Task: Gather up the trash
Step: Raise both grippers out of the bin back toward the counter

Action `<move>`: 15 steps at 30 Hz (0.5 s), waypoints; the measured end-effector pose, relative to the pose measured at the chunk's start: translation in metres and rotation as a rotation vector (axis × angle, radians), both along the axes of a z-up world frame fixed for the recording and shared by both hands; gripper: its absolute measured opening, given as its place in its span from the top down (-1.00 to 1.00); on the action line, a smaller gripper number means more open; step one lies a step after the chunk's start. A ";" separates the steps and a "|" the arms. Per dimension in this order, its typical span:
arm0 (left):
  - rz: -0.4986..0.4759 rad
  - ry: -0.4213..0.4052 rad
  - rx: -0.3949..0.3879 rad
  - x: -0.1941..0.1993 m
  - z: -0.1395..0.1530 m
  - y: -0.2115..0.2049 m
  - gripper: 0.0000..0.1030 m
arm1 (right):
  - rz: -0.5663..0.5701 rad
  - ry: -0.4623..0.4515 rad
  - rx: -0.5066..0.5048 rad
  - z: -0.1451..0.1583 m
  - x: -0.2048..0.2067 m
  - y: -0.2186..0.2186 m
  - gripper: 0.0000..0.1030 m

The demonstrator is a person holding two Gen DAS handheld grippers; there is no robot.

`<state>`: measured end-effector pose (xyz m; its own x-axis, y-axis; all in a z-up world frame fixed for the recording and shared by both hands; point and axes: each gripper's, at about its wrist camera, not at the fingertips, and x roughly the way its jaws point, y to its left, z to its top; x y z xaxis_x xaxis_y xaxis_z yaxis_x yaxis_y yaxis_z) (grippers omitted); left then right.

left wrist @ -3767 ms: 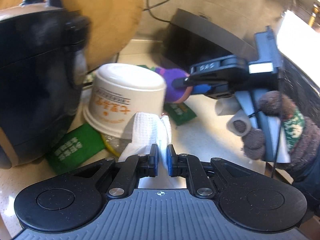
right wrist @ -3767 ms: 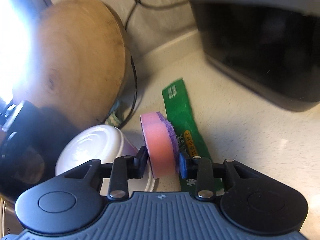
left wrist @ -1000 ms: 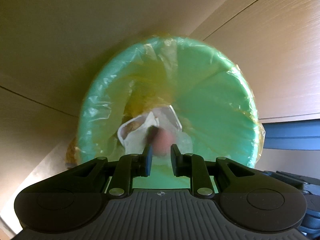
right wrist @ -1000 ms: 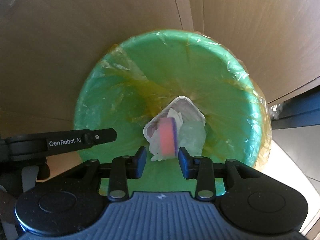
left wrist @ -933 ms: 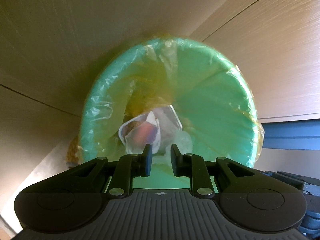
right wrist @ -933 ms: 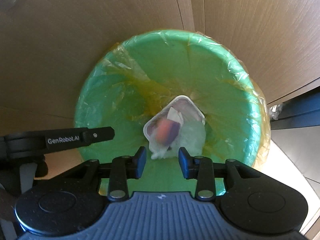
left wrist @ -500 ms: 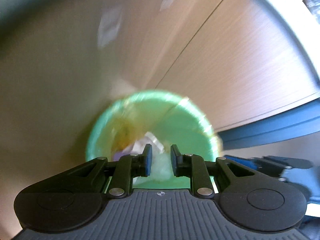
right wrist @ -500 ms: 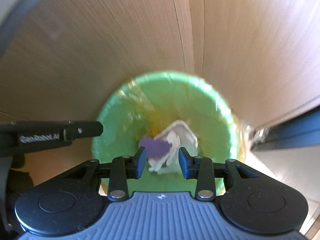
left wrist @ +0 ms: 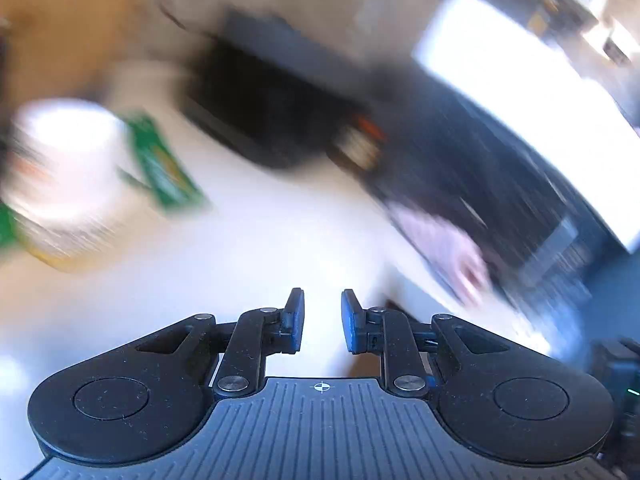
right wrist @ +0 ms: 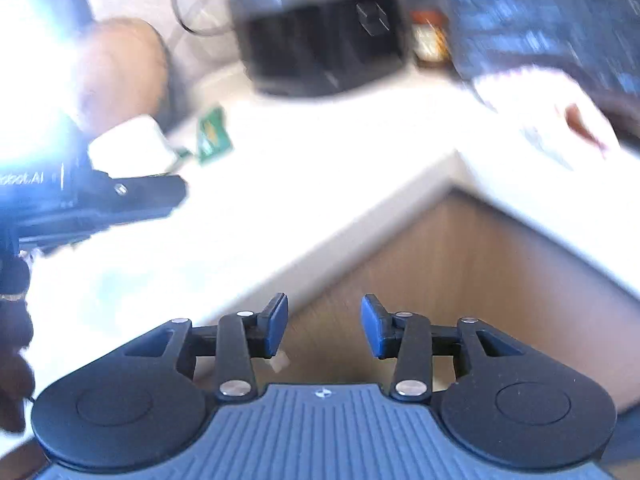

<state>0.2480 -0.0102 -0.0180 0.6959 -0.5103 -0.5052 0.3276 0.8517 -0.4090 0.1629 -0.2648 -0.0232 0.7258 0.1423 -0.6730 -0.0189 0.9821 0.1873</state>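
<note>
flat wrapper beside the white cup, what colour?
Green with yellowish print on the flat wrapper; blurred, clearest in the left wrist view.

left gripper [left wrist: 322, 326]: we see matt black plastic arms with fine scuffs, a ribbed grey body, shiny metal rivets and smooth blue pads.
right gripper [right wrist: 324, 330]: the same matt black plastic, metal pivots and blue pads; its jaws are opening with nothing between them.
white countertop [right wrist: 280, 184]: smooth and glossy, glaring in the light.
brown wood-grain cabinet front [right wrist: 460, 280]: matt, lower right.
white paper cup [left wrist: 64, 160]: blurred, left.
green printed wrapper [left wrist: 164, 168]: looks like glossy film.
round wooden board [right wrist: 120, 68]: matt, upper left.
black boxy appliance [right wrist: 324, 36]: glossy, top centre.
</note>
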 end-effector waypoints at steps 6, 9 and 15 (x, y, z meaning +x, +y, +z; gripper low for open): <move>0.361 0.015 -0.106 0.016 0.003 0.110 0.56 | 0.096 -0.031 -0.025 0.027 0.056 0.058 0.10; 0.426 0.046 -0.125 0.026 -0.001 0.144 0.56 | 0.166 -0.043 -0.027 0.043 0.098 0.090 0.05; 0.386 0.117 -0.077 0.037 -0.020 0.159 0.56 | 0.272 -0.059 -0.052 0.066 0.196 0.169 0.01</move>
<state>0.2848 0.1492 -0.0382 0.7839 -0.2623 -0.5627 -0.0625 0.8684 -0.4919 0.3591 -0.0955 0.0424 0.7041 0.3036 -0.6419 -0.2921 0.9478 0.1279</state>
